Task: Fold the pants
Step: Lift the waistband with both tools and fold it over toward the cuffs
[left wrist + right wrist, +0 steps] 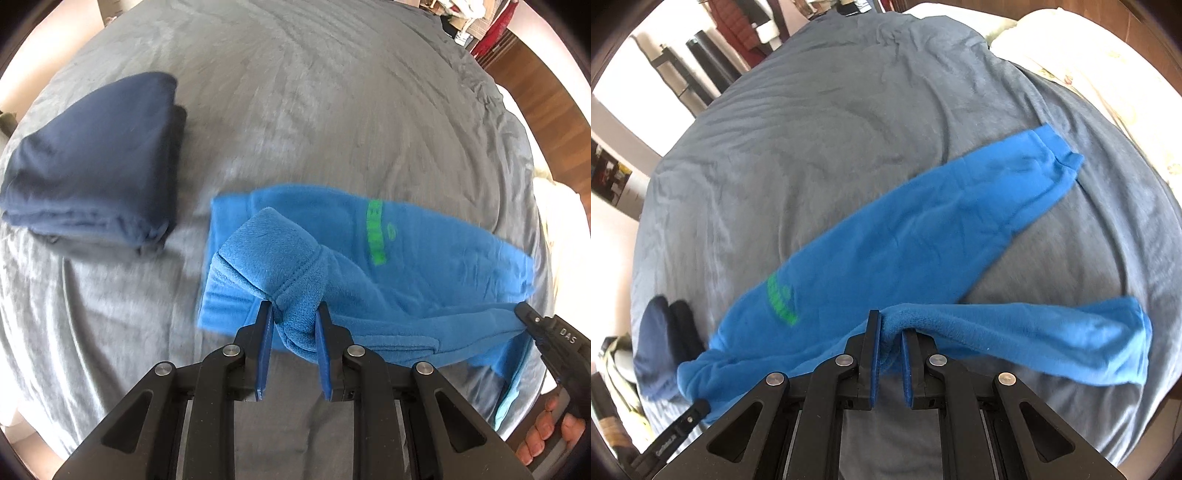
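Note:
Bright blue fleece pants [424, 254] with a green logo [376, 232] lie across a grey blanket. My left gripper [294, 314] is shut on the thick waistband end, lifted a little off the bed. My right gripper [890, 325] is shut on the near leg's edge; that leg [1052, 332] drapes to the right, lifted. The far leg [960, 221] lies flat, stretching to its cuff [1060, 155]. The right gripper also shows at the right edge of the left wrist view [532, 321]. The left gripper shows at the lower left of the right wrist view [698, 406].
A folded navy garment [92, 162] lies on the grey blanket [332, 110] left of the pants; it also shows at the left of the right wrist view [661, 343]. Cream pillows [1089, 62] sit at the bed's far right. Furniture and clothes stand beyond the bed.

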`<state>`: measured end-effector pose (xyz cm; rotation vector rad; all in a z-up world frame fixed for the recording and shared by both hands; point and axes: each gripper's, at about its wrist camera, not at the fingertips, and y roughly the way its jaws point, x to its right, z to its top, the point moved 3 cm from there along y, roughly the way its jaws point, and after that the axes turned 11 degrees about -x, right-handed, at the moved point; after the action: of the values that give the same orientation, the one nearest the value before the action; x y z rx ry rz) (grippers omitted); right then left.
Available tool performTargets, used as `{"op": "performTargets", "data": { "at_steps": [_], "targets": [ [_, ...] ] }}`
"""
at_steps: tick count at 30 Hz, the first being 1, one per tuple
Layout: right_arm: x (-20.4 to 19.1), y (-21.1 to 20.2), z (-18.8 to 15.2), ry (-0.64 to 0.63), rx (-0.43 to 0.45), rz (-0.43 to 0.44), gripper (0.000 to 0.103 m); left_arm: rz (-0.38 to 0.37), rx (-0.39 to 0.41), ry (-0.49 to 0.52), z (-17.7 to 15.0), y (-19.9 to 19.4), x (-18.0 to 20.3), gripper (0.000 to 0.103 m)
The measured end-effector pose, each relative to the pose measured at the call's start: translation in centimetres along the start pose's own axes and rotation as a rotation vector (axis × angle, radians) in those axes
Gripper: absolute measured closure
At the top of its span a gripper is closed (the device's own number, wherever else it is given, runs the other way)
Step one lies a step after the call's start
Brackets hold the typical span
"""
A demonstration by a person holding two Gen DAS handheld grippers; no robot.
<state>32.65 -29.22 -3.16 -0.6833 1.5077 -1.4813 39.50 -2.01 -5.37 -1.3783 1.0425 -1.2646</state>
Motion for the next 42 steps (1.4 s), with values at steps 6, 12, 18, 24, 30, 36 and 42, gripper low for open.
{"op": "performTargets", "data": {
  "at_steps": [6, 12, 18, 24, 30, 36, 42],
  "targets": [
    [-0.9, 3.5, 4.1, -0.012, -0.018, -0.002, 0.092, 0.006, -0.005, -0.009, 3.0, 1.7, 0.5, 0.081],
    [-1.7, 7.9, 6.9, -0.027, -0.062, -0.005, 0.092, 0.032, -0.008, 0.019, 5.1, 3.3, 1.0, 0.078],
    [-1.4, 11.0, 8.5, 0.015, -0.096, 0.0, 0.092, 0.11, 0.09, 0.124, 6.5, 2.2, 1.8, 0.052],
    [-1.5, 11.8, 9.3, 0.029, -0.077, -0.034, 0.092, 0.182, 0.172, 0.307, 7.1, 0.3, 2.0, 0.04],
    [-2.8, 12.5, 9.7, -0.001, -0.048, -0.115, 0.091, 0.225, 0.162, 0.446, 9.2, 2.7, 0.6, 0.04],
    [-4.7, 11.9, 9.2, -0.054, 0.016, -0.167, 0.066, 0.043, 0.071, 0.346, 12.4, 5.8, -1.7, 0.04],
    [-5.5, 13.0, 9.4, -0.066, 0.035, -0.215, 0.064, -0.005, 0.058, 0.308, 12.9, 8.3, -1.6, 0.04]
  ]
}}
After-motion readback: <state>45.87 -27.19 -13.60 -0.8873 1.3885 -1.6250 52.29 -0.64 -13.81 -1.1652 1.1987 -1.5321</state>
